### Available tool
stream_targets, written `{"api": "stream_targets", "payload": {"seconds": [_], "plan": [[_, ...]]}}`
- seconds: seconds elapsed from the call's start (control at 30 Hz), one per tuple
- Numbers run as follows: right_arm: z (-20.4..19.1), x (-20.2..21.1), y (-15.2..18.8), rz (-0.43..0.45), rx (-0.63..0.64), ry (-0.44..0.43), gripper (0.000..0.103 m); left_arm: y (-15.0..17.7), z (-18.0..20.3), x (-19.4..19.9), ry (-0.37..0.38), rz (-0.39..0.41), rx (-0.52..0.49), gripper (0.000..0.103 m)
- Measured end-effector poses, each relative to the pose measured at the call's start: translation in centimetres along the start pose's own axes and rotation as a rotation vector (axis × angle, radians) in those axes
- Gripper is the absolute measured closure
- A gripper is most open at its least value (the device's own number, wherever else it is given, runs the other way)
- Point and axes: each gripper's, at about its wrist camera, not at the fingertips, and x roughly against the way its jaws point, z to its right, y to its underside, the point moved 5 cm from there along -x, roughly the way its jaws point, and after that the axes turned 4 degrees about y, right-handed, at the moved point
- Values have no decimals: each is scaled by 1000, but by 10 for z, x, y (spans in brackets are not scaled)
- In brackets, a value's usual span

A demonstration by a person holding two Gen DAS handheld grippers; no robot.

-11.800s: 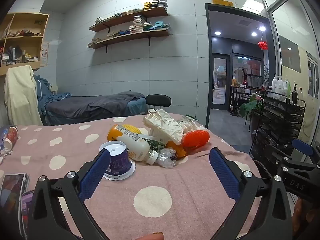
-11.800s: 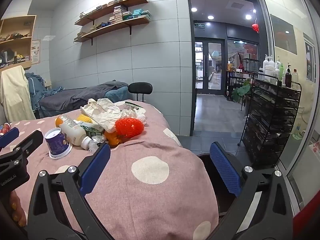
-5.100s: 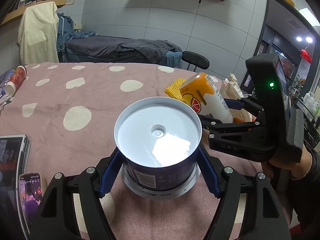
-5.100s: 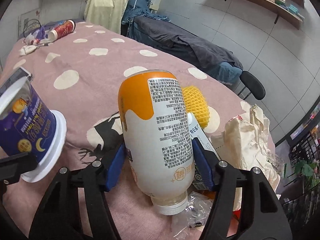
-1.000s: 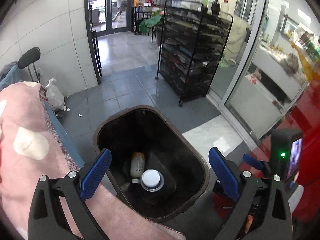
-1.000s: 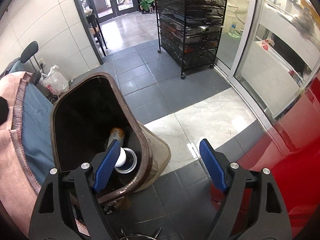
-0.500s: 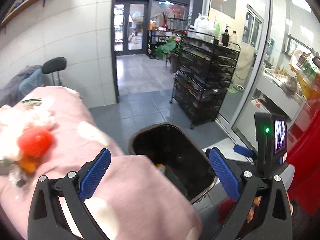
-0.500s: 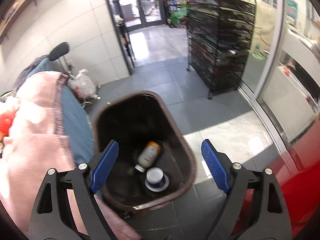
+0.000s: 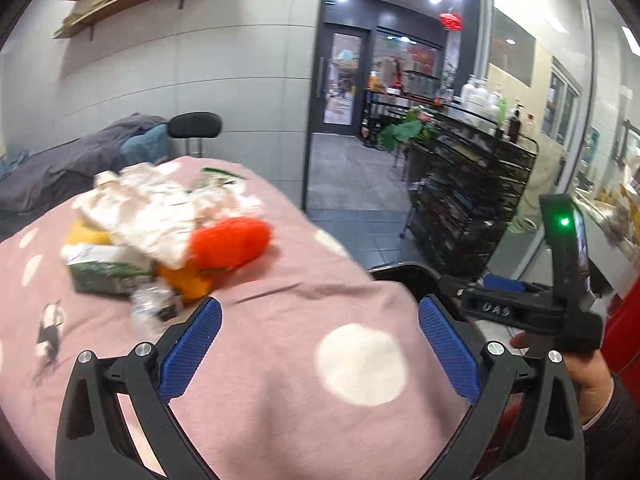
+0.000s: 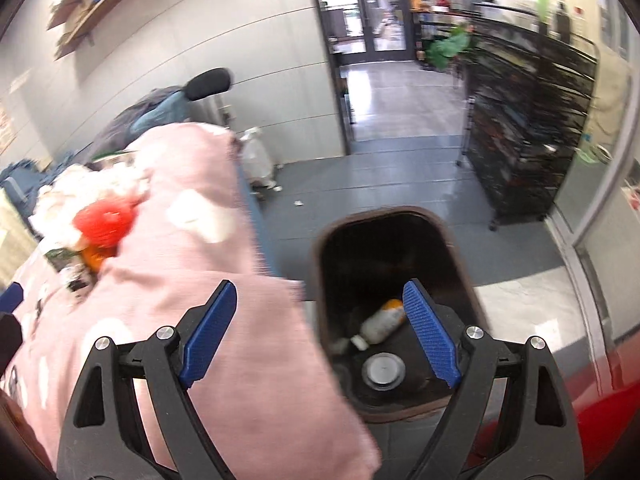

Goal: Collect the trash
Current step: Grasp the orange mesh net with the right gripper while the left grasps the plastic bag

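Observation:
A heap of trash lies on the pink spotted tablecloth [image 9: 280, 368]: a red foam net [image 9: 230, 242], crumpled white paper [image 9: 152, 208], a green carton [image 9: 102, 270], a clear crushed bottle [image 9: 152, 306] and something orange. My left gripper [image 9: 320, 344] hovers open and empty over the cloth, short of the heap. My right gripper [image 10: 320, 334] stands open and empty above the table corner and the brown bin [image 10: 336, 236]. In the bin lie an orange-and-white bottle [image 10: 380, 320] and a round tub [image 10: 383, 369]. The right gripper's body shows in the left wrist view, held by a hand [image 9: 588, 376].
A black wire rack [image 9: 472, 208] with bottles stands right of the bin. A doorway [image 10: 368, 16] opens onto a tiled floor. A white bag [image 10: 256, 158] sits on the floor by the wall. A black stool [image 9: 194, 126] and a bed stand behind the table.
Both views have swung left and up, from the bin toward the table. The trash heap has come into the middle of the left view. Both grippers stay open and empty.

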Motion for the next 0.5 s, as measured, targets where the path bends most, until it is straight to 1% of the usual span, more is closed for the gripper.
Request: {"api": "stream_targets", "payload": {"seconds": [0.07,0.2,0.33,0.5], "plan": [[-21,1,-2,0,32,-38,19,6,-15,5,-37,-4,23,6],[-55,7,-4,10,100,-106,19,26,-56,16,-80,-25,92,6],[-96,12,-4,-7,171,-194,18,44,-95,30,-121,-41,168,6],[-151,19,2,-11,287,-272,19,53,-138,51,-173,-29,257,6]]}}
